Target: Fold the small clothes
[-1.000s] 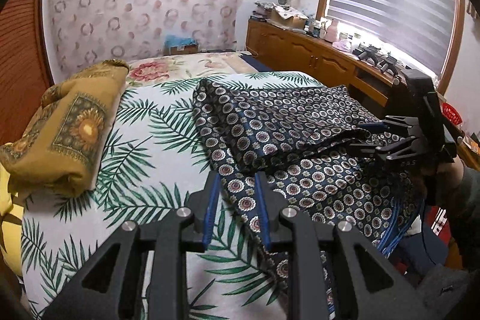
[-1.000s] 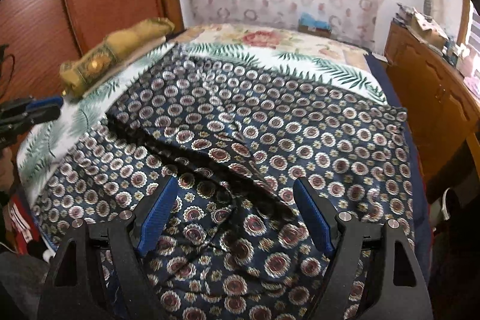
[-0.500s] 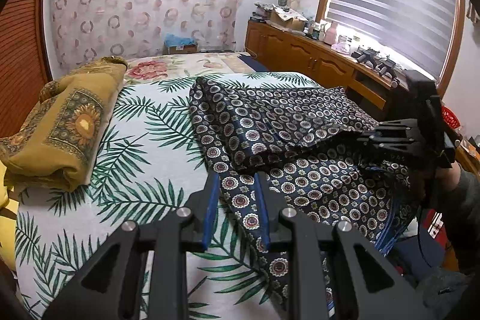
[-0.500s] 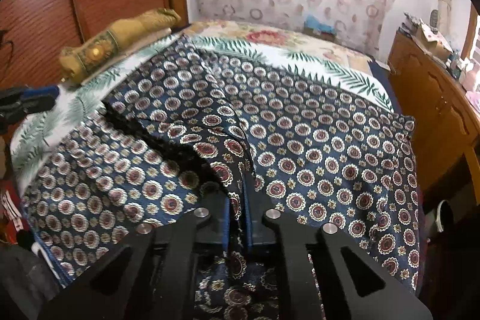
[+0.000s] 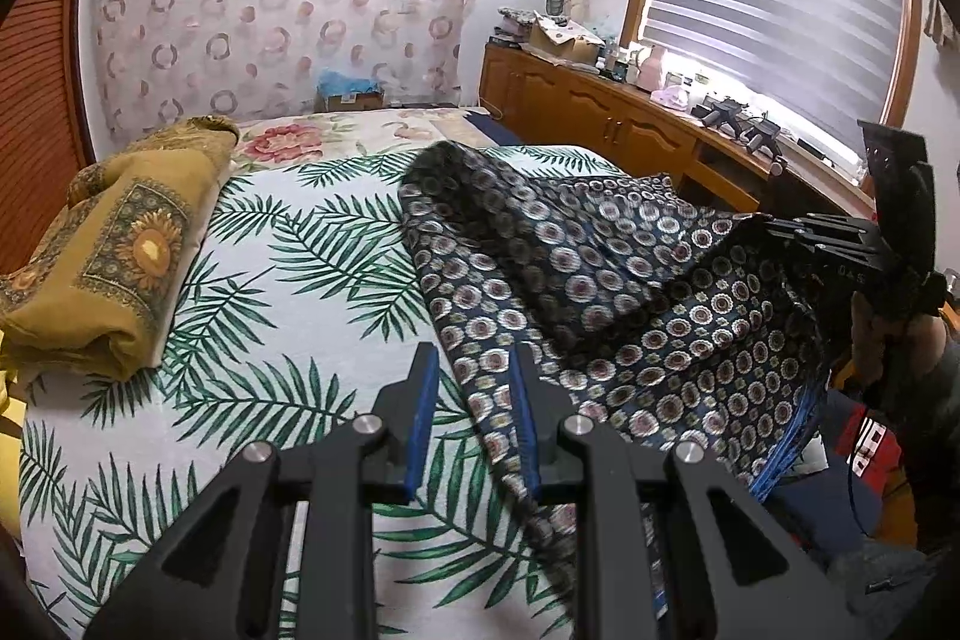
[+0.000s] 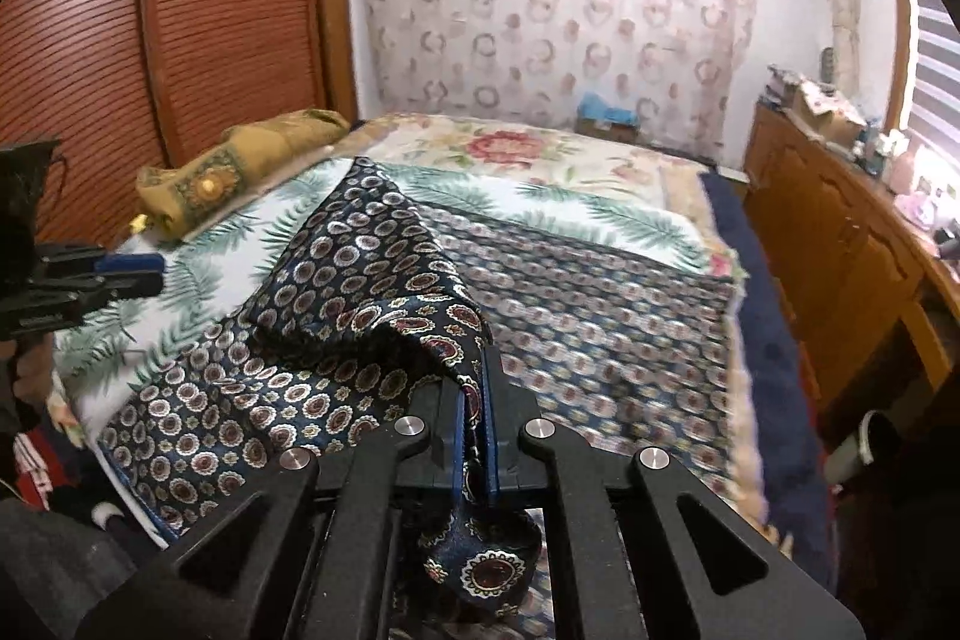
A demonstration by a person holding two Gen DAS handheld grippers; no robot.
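Patterned cloth [image 6: 360, 268]: long axis near-left to far-right across the bed [image 5: 288, 292]. Right tool [image 6: 474, 436] pinches its near edge, lifted; left tool [image 5: 471, 424] narrow, empty, beside its left hem.

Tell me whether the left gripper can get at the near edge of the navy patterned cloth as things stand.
Probably yes. The left gripper is part open and empty, and the navy patterned cloth's near edge lies right by its right finger on the palm-leaf bedspread, nothing between. The right gripper pinches another part, lifted.
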